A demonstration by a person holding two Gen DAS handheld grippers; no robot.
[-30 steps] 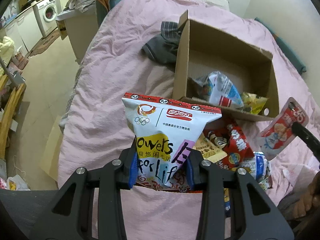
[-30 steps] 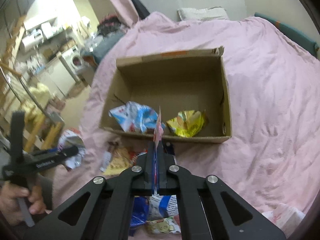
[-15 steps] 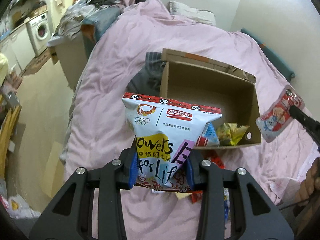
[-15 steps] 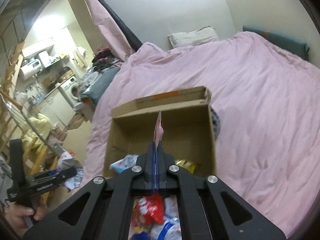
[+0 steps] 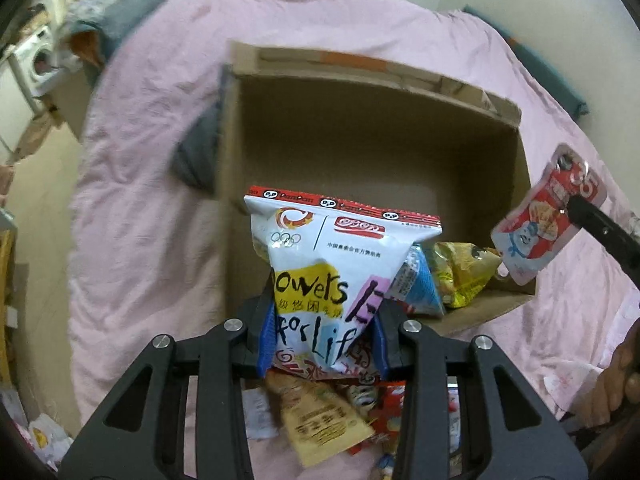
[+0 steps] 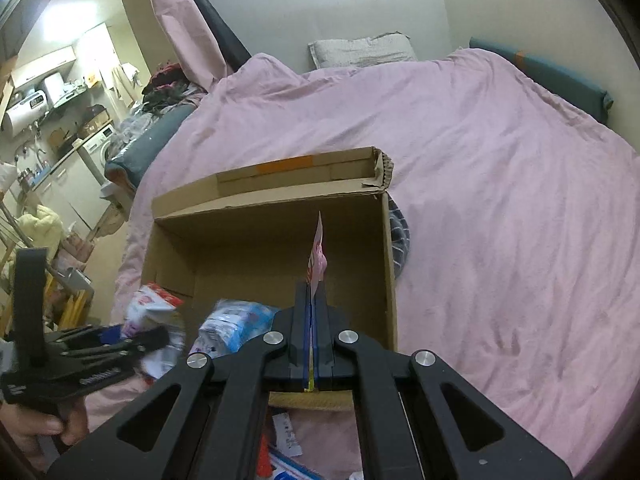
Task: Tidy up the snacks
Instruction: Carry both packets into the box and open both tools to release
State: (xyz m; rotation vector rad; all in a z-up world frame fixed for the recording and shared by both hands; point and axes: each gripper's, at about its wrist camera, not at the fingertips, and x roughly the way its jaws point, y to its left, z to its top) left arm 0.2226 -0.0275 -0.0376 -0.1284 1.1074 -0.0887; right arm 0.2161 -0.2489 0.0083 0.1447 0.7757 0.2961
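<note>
Snack bag (image 5: 332,272), white one, is pinched in the left gripper (image 5: 324,340) jaws over the cardboard box (image 5: 360,148) on the bed (image 5: 152,184). Right gripper (image 6: 314,340) jaws clamp a red pouch (image 5: 548,216) at 3 o'clock.

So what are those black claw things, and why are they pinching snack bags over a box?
Those claws are grippers, like big tongs. A person holds one in each hand, and a small camera sits on each, looking along its two fingers. That gives two pictures of the same moment.

In the left camera's picture, the left gripper squeezes a white snack bag with colourful writing. To the side you can see the right gripper holding a red pouch.

In the right camera's picture, the right gripper pinches that same pouch, seen edge-on as a thin strip.

Both hang over a cardboard box on a bed with a pink cover. A yellow bag and a blue bag already lie inside. More snacks wait on the bed in front of the box.
</note>
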